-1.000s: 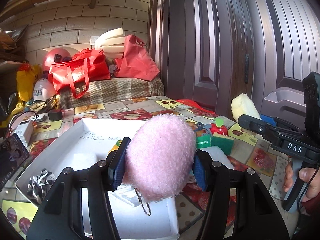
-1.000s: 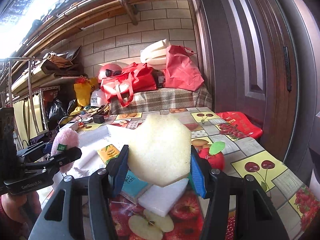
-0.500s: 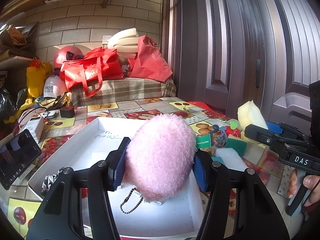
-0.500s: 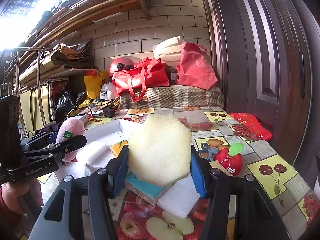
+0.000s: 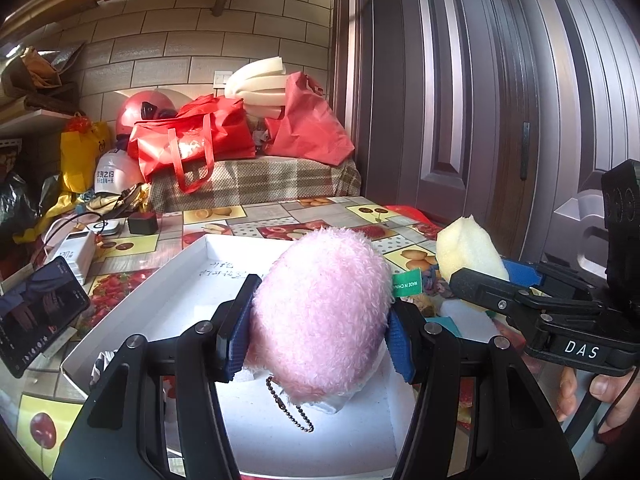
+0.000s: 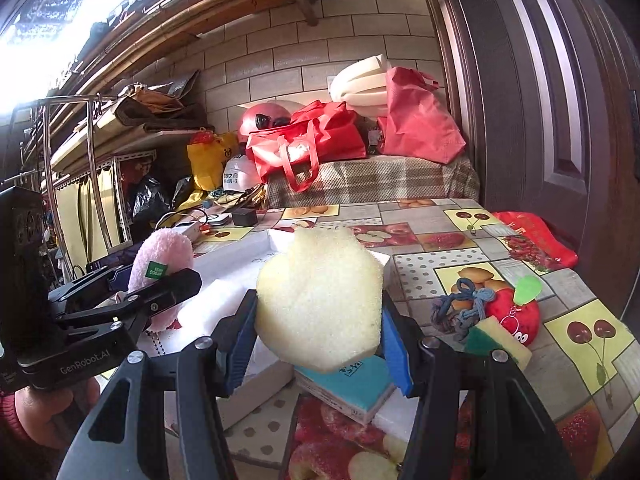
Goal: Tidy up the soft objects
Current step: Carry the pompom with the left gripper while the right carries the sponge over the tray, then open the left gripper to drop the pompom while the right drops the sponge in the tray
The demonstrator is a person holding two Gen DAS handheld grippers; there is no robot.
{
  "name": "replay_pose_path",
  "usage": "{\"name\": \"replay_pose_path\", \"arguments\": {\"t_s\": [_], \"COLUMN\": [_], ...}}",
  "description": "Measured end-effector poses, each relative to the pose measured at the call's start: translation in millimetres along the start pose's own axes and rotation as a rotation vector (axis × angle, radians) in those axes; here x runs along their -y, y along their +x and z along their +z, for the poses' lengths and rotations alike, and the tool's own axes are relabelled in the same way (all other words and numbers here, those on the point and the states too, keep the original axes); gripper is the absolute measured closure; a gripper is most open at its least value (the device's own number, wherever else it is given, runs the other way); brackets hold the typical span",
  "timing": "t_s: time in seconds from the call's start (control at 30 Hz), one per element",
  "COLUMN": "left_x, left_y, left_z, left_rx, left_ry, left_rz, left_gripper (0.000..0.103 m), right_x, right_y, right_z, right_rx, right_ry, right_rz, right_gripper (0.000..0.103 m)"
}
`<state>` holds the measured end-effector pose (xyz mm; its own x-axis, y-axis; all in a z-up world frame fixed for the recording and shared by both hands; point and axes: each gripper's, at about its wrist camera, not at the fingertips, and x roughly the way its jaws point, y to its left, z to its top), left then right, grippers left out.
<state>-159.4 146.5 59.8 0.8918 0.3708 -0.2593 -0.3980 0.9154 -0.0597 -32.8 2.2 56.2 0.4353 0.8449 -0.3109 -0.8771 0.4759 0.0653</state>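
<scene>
My left claw [image 5: 318, 322] is closed snugly on the pink plush keychain [image 5: 320, 312], its ball chain dangling just below my pads over the white tray [image 5: 160, 284]; my right claw [image 6: 318, 330] pinches the pale yellow foam sponge [image 6: 320, 300], held above the teal box [image 6: 352, 384] beneath it, with the tray's corner just ahead. To set the plush down well, I judge I should lower it until it nearly touches the tray floor, then ease the pads apart so the chain doesn't snag. Compared with a second ago, my left claw has carried the plush further over the tray, and my right claw with its sponge has come closer alongside.
</scene>
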Motion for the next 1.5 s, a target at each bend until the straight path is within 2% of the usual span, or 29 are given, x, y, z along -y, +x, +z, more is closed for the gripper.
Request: {"name": "replay_pose_path", "arguments": {"t_s": [0.17,0.33,0.43,0.57,0.73,0.87,1.03,1.13,1.2,1.3,1.37,1.5], "left_x": [-25,-63,-75,-74,-76,-77,-78,-77,-77,-76,-75,-66], "left_y": [4,12,15,24,37,43,47,47,48,49,51,54], "left_z": [2,1,1,2,4,7,6,7,7,7,9,11], "left_rx": [0.005,-0.01,-0.012,-0.032,-0.082,-0.085,-0.098,-0.099,-0.103,-0.106,-0.097,-0.086], "left_ry": [-0.043,-0.188,-0.238,-0.223,-0.212,-0.161,-0.154,-0.148,-0.145,-0.137,-0.126,-0.08], "left_rz": [0.061,0.09,0.107,0.112,0.133,0.167,0.155,0.151,0.152,0.158,0.169,0.187], "left_gripper": [0.046,0.046,0.046,0.045,0.045,0.045,0.045,0.045,0.045,0.045,0.045,0.045], "right_x": [-5,-19,-32,-50,-57,-56,-60,-55,-48,-29,-24,-31], "right_y": [16,25,34,48,75,97,124,137,142,145,137,112], "right_z": [0,0,2,3,3,3,1,-1,3,9,12,18], "right_rx": [-0.036,-0.038,-0.046,-0.071,-0.179,-0.254,-0.356,-0.408,-0.396,-0.372,-0.331,-0.199], "right_ry": [0.001,-0.047,-0.085,-0.139,-0.146,-0.122,-0.121,-0.104,-0.092,-0.009,0.017,-0.013], "right_rz": [0.012,0.032,0.065,0.126,0.184,0.203,0.23,0.215,0.147,0.065,0.046,0.029], "right_gripper": [0.046,0.046,0.046,0.045,0.046,0.046,0.046,0.047,0.047,0.047,0.047,0.046]}}
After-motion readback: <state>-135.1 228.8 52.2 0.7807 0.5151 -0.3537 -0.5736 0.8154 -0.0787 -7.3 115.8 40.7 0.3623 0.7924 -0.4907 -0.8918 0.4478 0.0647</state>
